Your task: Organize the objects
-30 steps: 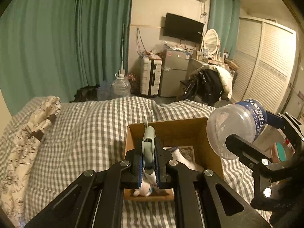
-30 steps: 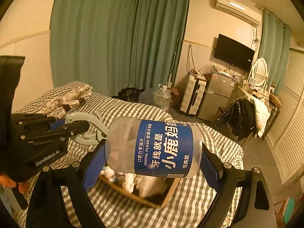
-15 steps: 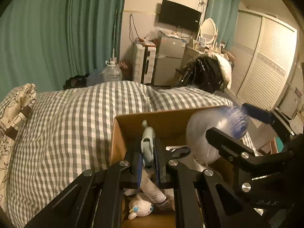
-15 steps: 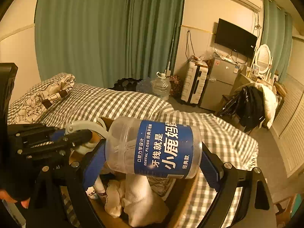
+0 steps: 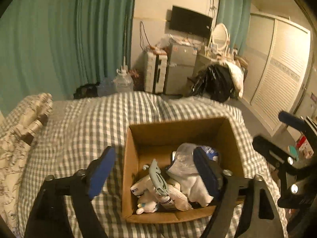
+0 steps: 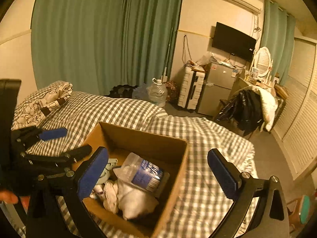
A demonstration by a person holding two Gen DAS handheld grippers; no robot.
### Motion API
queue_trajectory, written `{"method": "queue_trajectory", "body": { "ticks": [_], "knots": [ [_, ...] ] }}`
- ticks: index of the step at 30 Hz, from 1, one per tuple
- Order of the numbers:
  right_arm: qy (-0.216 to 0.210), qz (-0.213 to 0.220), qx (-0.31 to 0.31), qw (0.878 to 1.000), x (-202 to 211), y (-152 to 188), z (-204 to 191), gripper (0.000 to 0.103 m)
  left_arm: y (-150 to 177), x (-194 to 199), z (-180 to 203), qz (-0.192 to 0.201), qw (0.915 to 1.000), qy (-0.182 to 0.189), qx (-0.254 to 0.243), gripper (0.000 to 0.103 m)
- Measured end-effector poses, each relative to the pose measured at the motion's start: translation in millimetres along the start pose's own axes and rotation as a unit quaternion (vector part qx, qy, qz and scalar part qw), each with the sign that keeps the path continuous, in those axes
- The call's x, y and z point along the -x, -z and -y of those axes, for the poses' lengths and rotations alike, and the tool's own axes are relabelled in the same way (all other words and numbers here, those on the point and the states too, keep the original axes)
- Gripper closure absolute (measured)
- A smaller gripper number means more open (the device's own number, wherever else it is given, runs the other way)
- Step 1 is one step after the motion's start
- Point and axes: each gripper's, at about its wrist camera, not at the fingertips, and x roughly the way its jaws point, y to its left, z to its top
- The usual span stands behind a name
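Box (image 5: 132, 180) contents: left view alone shows plush toy (image 5: 147, 206) inside.

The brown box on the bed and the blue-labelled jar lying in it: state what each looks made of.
Brown open-topped box: looks like corrugated cardboard, matte, with raw tan walls and folded flaps.
Blue-labelled clear jar: probably thin plastic, see-through and glossy, with a printed wrap label; glass cannot be ruled out.

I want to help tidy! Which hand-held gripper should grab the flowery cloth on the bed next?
Probably the left hand-held gripper: it is open and the flowery cloth lies on its side of the bed. The right hand-held gripper, also open, sits past the cardboard box.
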Motion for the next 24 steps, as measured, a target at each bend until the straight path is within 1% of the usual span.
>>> {"method": "queue_trajectory", "body": {
  "ticks": [1,2,5,6,8,9,10,13,19,24],
  "knots": [
    [0.004,0.001,-0.001,1.000,8,-1,1,0.000,-3,12,2,0.010,0.9999,-0.003,0.000,0.010],
    [0.008,0.004,-0.003,1.000,21,-3,3,0.000,-6,24,3,0.020,0.9998,-0.005,0.000,0.009],
    [0.022,0.016,-0.006,1.000,52,-9,6,0.000,-14,58,7,0.039,0.9992,-0.005,-0.002,0.008],
    [0.033,0.022,-0.005,0.999,66,-12,6,0.000,-17,68,8,0.046,0.9989,-0.006,-0.004,0.008],
    [0.049,0.032,-0.003,0.998,87,-16,6,0.000,-20,92,9,0.067,0.9976,-0.015,-0.011,0.004],
    [0.055,0.039,-0.003,0.998,100,-18,6,0.000,-21,102,9,0.076,0.9968,-0.020,-0.015,0.001],
    [0.059,0.047,-0.006,0.997,114,-20,7,0.000,-23,115,10,0.090,0.9954,-0.027,-0.019,0.000],
    [0.065,0.061,-0.015,0.996,146,-24,10,0.000,-23,145,13,0.112,0.9927,-0.035,-0.029,0.000],
    [0.066,0.102,-0.042,0.992,202,-26,12,0.000,-11,192,17,0.147,0.9866,-0.059,-0.041,0.000],
    [0.070,0.133,-0.072,0.986,228,-13,14,0.000,7,212,17,0.173,0.9823,-0.064,-0.034,0.000]
  ]
}}
